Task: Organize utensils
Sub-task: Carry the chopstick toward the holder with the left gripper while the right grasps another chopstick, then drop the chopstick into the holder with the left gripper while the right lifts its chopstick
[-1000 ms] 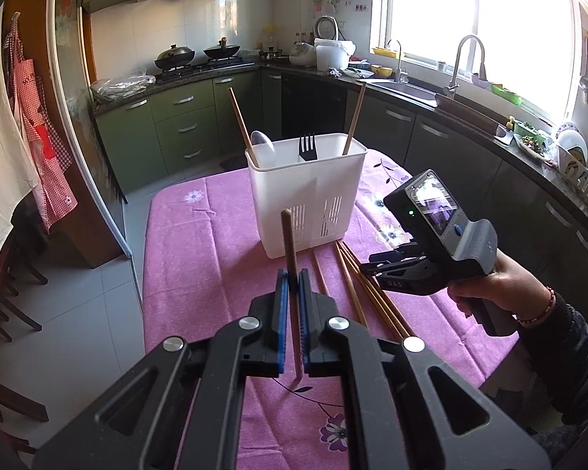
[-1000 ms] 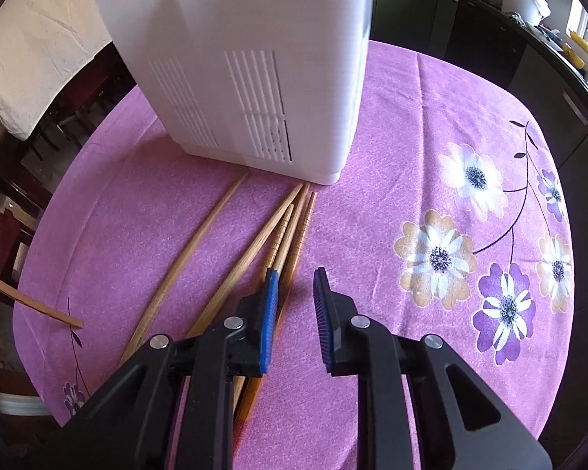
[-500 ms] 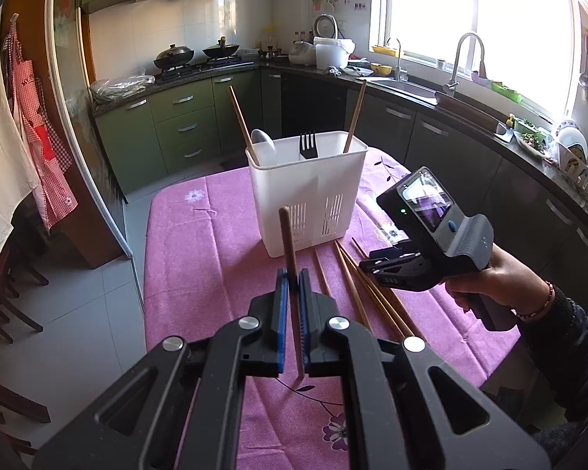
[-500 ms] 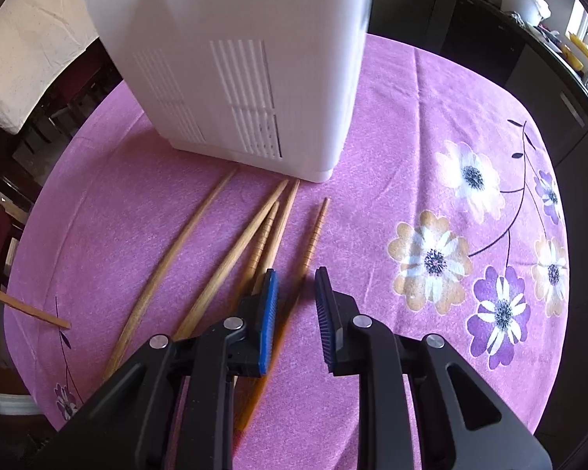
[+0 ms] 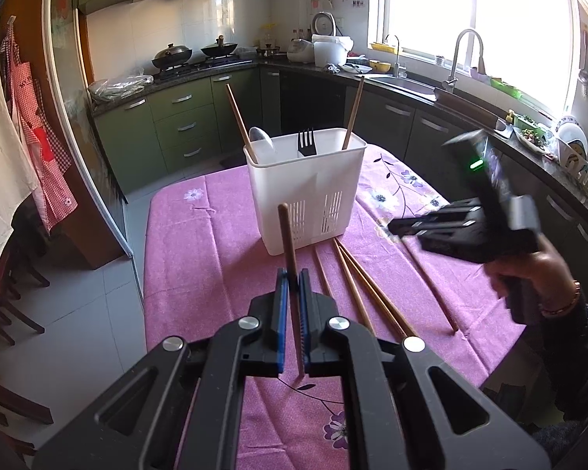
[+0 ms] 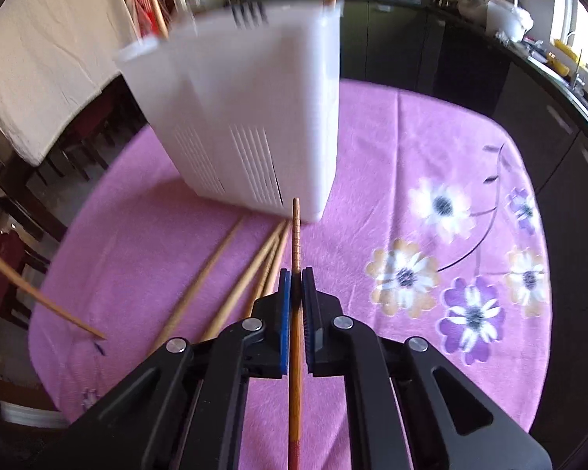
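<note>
Left tool (image 5: 292, 274): we clamp a dark chopstick (image 5: 287, 235).
Right tool (image 6: 296, 274): we clamp a ridged chopstick (image 6: 295, 231).
Desk (image 5: 200, 250): white caddy (image 5: 305, 196) at far centre.

Seven chopsticks, one fork, one spoon, one holder.

One holder (image 5: 305, 196) contains two chopsticks (image 5: 237, 117), one fork (image 5: 306, 143) and one spoon (image 5: 262, 143). Three loose chopsticks (image 5: 351, 282) show on the cloth (image 5: 200, 243); a fourth may be hidden. There are two grippers: the left gripper (image 5: 293, 274) pinches one chopstick (image 5: 286, 235), and the right gripper (image 6: 296, 274) pinches one more. Two pans (image 5: 172, 55) are on the stove.
</note>
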Demonstrator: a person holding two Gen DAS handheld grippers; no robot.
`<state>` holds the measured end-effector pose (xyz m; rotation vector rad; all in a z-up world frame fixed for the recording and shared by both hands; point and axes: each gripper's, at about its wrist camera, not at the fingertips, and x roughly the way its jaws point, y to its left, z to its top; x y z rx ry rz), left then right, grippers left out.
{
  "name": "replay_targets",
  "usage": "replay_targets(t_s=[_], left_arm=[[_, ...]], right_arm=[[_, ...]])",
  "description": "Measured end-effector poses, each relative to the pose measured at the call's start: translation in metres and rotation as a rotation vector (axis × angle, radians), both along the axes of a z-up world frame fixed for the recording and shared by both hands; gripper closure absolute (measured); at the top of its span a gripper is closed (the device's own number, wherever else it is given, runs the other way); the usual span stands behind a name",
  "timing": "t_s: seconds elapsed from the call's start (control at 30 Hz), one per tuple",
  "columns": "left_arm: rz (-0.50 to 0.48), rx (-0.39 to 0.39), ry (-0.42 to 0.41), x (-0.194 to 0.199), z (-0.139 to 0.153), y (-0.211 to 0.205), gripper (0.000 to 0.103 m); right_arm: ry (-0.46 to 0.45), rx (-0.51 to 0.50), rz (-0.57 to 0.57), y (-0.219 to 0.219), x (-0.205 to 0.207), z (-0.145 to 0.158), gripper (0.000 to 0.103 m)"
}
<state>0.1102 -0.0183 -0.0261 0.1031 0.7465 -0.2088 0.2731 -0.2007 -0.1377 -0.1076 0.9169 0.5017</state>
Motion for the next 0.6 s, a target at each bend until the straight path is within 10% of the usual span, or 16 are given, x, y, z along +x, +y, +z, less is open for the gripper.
replay_targets(t_s=[0.27, 0.6], left_arm=[[-0.007, 0.001, -0.005, -0.002, 0.000, -0.001, 0.098], [-0.018, -0.023, -0.011, -0.003, 0.012, -0.002, 0.098]], right_arm=[[-0.210, 0.095, -0.016, -0.046, -0.069, 0.072, 0.096], [-0.233, 0.101, -0.018, -0.054, -0.099, 0.071, 0.096]])
